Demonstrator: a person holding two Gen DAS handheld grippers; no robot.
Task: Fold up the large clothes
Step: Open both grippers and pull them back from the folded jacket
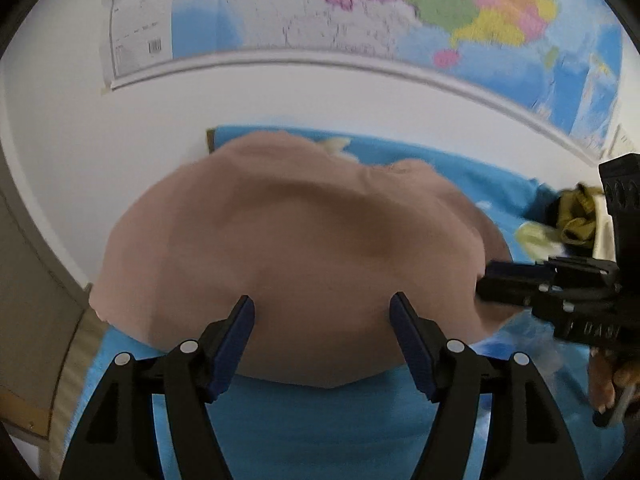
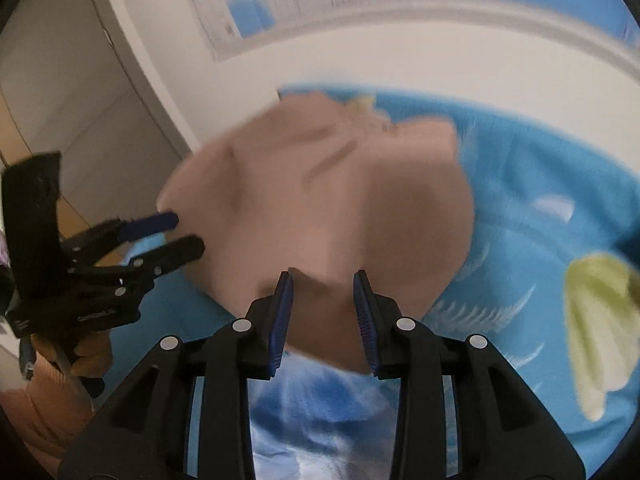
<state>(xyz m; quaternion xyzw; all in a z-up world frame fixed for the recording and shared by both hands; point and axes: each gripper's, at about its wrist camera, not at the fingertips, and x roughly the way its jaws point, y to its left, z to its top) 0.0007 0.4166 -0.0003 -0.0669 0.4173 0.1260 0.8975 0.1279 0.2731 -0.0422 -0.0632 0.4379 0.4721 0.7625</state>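
A large tan garment [image 1: 296,248] lies spread on a blue patterned cloth [image 1: 320,432]. It also shows in the right wrist view [image 2: 328,200]. My left gripper [image 1: 322,308] is open over the garment's near edge, with nothing between its fingers. It also shows at the left of the right wrist view [image 2: 184,232], fingers apart at the garment's left edge. My right gripper [image 2: 323,284] is open over the garment's near edge, with cloth lying between its fingers. It shows at the right of the left wrist view [image 1: 486,280], at the garment's right edge.
A wall map [image 1: 360,12] hangs on the white wall behind. A heap of yellow-green and dark cloth [image 1: 576,216] lies at the right. The blue cloth [image 2: 520,240] carries a pale yellow-green print [image 2: 596,320]. A door or cabinet [image 2: 60,100] stands at the left.
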